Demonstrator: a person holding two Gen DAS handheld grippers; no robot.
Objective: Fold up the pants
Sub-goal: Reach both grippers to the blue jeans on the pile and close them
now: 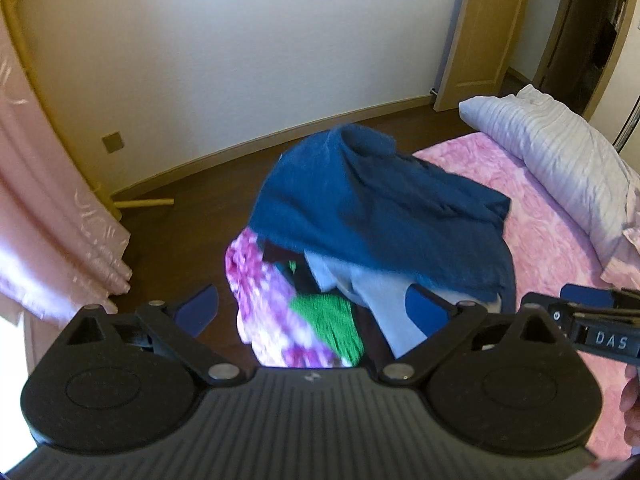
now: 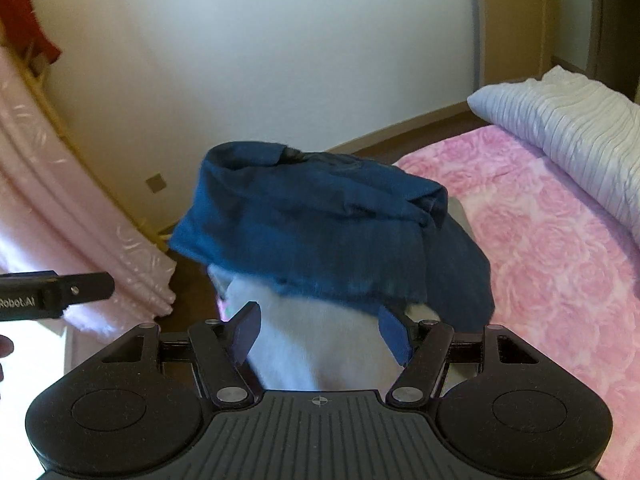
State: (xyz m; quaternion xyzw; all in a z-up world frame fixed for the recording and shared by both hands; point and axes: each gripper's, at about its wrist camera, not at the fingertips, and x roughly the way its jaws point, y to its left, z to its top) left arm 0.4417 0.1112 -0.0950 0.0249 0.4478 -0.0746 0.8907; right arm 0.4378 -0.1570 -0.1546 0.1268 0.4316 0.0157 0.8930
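Dark blue pants (image 1: 380,208) lie crumpled on top of a heap of clothes at the edge of the bed; in the right wrist view the pants (image 2: 320,224) drape over a white garment (image 2: 320,352). My left gripper (image 1: 312,308) is open wide just before the heap, nothing between its fingers. My right gripper (image 2: 320,334) is open too, its blue fingertips (image 2: 244,332) on either side of the white garment and just below the pants' hem. Each gripper shows at the edge of the other's view: the right one (image 1: 592,320) and the left one (image 2: 56,294).
Under the pants lie a purple flowered garment (image 1: 264,304), a green one (image 1: 332,320) and a pale blue one (image 1: 380,300). The pink bedspread (image 1: 540,248) stretches right, with a striped pillow (image 1: 552,152). Pink curtain (image 1: 48,208) at left, dark wooden floor (image 1: 192,216), door (image 1: 476,32).
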